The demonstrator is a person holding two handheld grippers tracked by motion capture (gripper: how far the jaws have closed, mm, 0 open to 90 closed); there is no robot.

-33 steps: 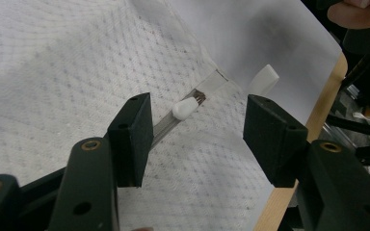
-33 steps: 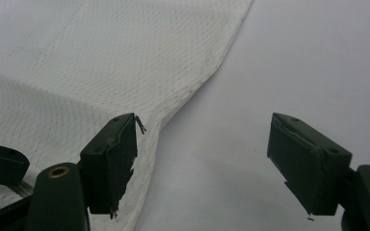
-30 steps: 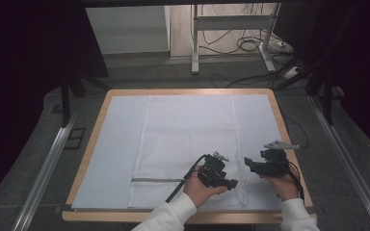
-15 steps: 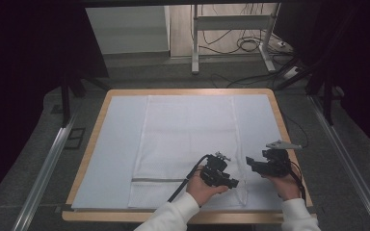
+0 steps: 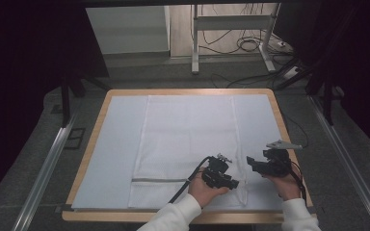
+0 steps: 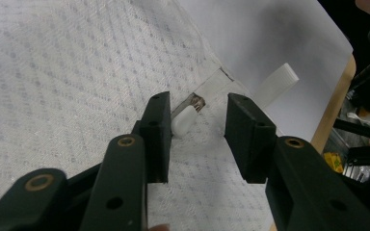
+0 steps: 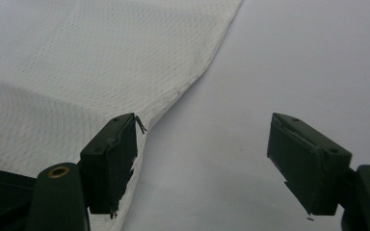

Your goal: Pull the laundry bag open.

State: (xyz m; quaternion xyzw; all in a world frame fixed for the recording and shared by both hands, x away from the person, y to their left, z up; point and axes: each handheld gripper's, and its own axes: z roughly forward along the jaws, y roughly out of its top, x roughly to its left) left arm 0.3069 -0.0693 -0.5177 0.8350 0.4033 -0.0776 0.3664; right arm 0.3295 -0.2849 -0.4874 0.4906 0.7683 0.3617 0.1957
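Note:
A white mesh bag (image 5: pixel 188 130) lies flat on a pale mat (image 5: pixel 120 144), with its zipper (image 5: pixel 159 180) running along the near end. My left gripper (image 5: pixel 232 182) is at the bag's near right corner. In the left gripper view it (image 6: pixel 198 103) stands open, with the white zipper pull (image 6: pixel 183 121) between the jaws, close to the left one. A white strap loop (image 6: pixel 275 83) sticks out past the corner. My right gripper (image 5: pixel 251 163) is open just to the right. In its own view it (image 7: pixel 203 122) has one jaw over the bag's edge (image 7: pixel 77 57) and the other over the mat (image 7: pixel 294 57).
The mat lies on a table with a wooden rim (image 5: pixel 90 144). Metal rails (image 5: pixel 48 163) run along both sides on the floor. A desk frame and loose cables (image 5: pixel 250 43) stand beyond the far edge. The right table edge is close to my right hand.
My left gripper has shifted slightly right toward the bag's corner. The right gripper has barely moved.

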